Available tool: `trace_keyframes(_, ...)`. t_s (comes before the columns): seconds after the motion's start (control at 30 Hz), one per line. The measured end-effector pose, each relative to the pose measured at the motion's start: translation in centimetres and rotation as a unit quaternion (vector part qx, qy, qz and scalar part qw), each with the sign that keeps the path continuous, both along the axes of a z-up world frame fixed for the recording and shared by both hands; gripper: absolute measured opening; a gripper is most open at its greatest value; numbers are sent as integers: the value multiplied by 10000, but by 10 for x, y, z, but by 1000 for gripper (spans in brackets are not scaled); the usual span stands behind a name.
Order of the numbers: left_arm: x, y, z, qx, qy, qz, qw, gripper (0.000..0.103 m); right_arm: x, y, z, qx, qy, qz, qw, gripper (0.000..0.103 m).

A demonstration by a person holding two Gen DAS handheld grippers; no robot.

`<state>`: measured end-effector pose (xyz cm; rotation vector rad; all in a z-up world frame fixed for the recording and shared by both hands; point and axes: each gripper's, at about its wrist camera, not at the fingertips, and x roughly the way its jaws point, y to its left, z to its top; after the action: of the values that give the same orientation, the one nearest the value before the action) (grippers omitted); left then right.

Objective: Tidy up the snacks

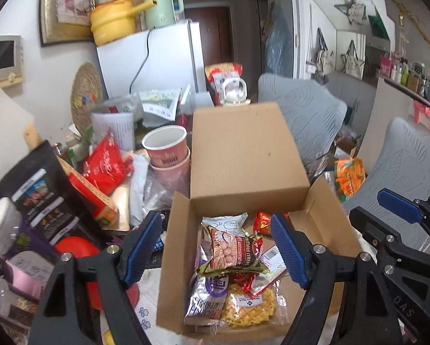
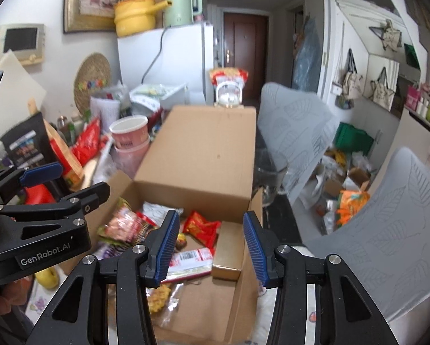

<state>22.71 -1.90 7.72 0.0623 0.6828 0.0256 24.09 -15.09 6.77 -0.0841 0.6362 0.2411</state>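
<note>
An open cardboard box [image 1: 174, 258] stands on the table with its lid [image 1: 243, 155] up at the back. It holds several snack packets: a brown cereal pack [image 1: 233, 251], a silver-purple pack [image 1: 206, 299], a yellow waffle-snack bag [image 1: 251, 307] and a red packet [image 1: 261, 221]. My left gripper [image 1: 215, 247] is open and empty above the box. My right gripper [image 2: 209, 247] is open and empty over the box's right side [image 2: 243, 293], above a gold box [image 2: 229, 247] and a white-red wrapper [image 2: 189, 261].
Left of the box are a black snack bag [image 1: 42, 198], red packets [image 1: 105, 164], stacked pink cups [image 1: 169, 149] and a red lid [image 1: 77, 247]. Grey chairs [image 2: 387, 230] stand at the right. A white fridge [image 1: 157, 57] is behind. A glass [image 2: 269, 175] stands right of the lid.
</note>
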Motion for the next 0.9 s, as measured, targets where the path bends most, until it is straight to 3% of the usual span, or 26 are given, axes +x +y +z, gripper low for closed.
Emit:
trace_keyframes(0.3, -65, 3, 41, -120, -586, -131, 9981, 78, -59, -9, 41, 176, -598, 97, 9980, 55)
trace_keyframes(0.43, -96, 4, 50, -219, -775, -146, 9966, 78, -89, -13, 54, 206, -860, 132, 9960, 69)
trace_keyframes(0.9, -172, 4, 47, -194, -914, -197, 9954, 79, -173, -25, 57, 255, -1231, 75, 9920, 77)
